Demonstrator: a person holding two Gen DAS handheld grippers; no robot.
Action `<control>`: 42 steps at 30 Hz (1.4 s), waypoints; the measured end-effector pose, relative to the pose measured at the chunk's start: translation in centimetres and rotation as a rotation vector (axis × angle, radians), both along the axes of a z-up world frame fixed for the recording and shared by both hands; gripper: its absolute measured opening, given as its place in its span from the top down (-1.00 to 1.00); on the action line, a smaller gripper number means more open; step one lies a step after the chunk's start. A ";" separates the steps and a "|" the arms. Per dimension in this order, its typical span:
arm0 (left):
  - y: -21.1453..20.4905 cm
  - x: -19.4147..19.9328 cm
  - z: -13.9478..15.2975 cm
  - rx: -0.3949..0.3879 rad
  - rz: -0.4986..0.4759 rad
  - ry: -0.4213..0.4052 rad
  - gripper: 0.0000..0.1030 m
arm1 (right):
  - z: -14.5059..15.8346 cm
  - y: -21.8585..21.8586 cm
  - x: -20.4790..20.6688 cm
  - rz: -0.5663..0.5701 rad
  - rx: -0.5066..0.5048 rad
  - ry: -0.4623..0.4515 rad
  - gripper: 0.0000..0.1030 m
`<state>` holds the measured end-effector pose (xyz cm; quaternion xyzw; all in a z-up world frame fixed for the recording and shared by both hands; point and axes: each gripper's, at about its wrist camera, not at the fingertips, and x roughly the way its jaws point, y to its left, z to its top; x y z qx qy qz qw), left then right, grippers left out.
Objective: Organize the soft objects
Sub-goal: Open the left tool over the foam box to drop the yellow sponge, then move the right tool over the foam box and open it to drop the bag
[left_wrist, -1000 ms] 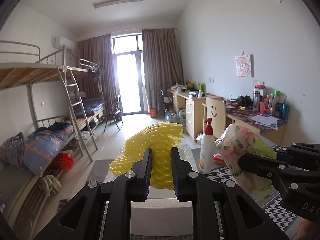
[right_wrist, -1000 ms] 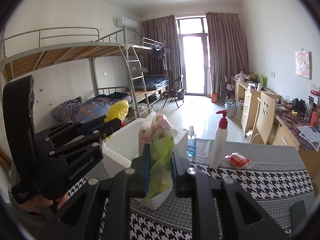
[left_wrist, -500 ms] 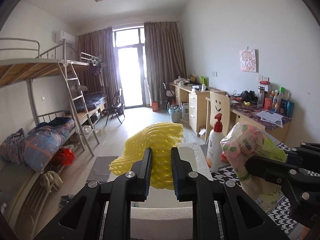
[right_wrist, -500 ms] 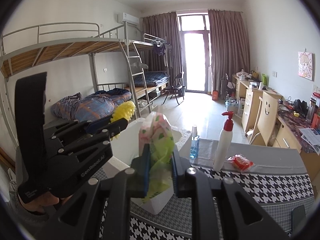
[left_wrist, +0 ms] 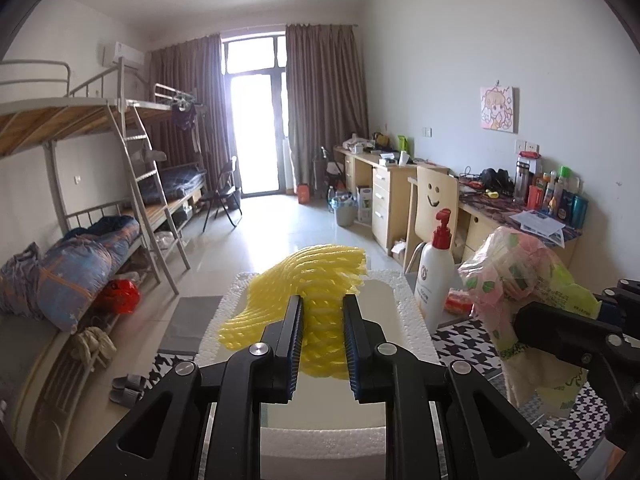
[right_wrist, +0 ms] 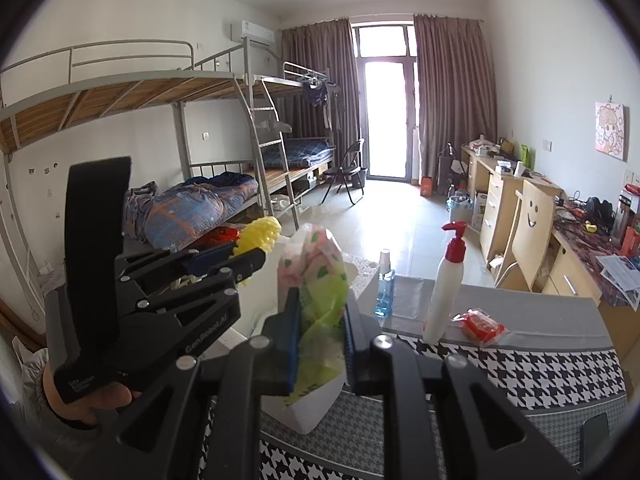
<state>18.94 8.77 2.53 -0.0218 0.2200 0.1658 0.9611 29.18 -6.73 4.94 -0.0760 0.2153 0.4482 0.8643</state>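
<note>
The left tongs (left_wrist: 320,340) are clamped on a yellow foam net (left_wrist: 308,300), pinching it between both blue-padded fingers (left_wrist: 291,340) so that the net bulges out ahead and to the left of them. The net hangs over the open white foam box (left_wrist: 404,320), above its hollow and not touching its floor as far as the left view shows. In the right view the left tongs (right_wrist: 244,258) enter from the left, with the net's yellow tip (right_wrist: 260,232) showing above the box's far rim.

The right tongs (right_wrist: 320,336) are closed on a crumpled plastic bag (right_wrist: 320,280), pink and green with leaf prints, held upright just right of the foam box (right_wrist: 308,412) and partly in front of its right wall. From the left view the same bag (left_wrist: 516,276) sits right of the box, gripped by the right tongs (left_wrist: 560,328).

Right of the box on the houndstooth-covered desk (right_wrist: 540,364) stand a white pump bottle (right_wrist: 444,288) with a red pump and a small blue spray bottle (right_wrist: 385,292), the spray bottle nearer the box. A red packet (right_wrist: 482,326) lies just beyond the pump bottle, further from the box.
</note>
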 end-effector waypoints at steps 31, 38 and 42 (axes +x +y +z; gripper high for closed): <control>2.0 -2.4 1.0 0.031 0.104 -0.072 -0.98 | -0.1 1.0 0.9 -0.010 -0.022 -0.002 0.57; 2.9 -3.1 0.9 0.032 0.141 -0.075 -0.98 | -0.2 1.8 1.0 0.003 -0.029 0.004 0.57; 3.3 -3.7 0.9 0.027 0.154 -0.078 -0.98 | -0.3 2.4 0.9 0.019 -0.031 0.003 0.57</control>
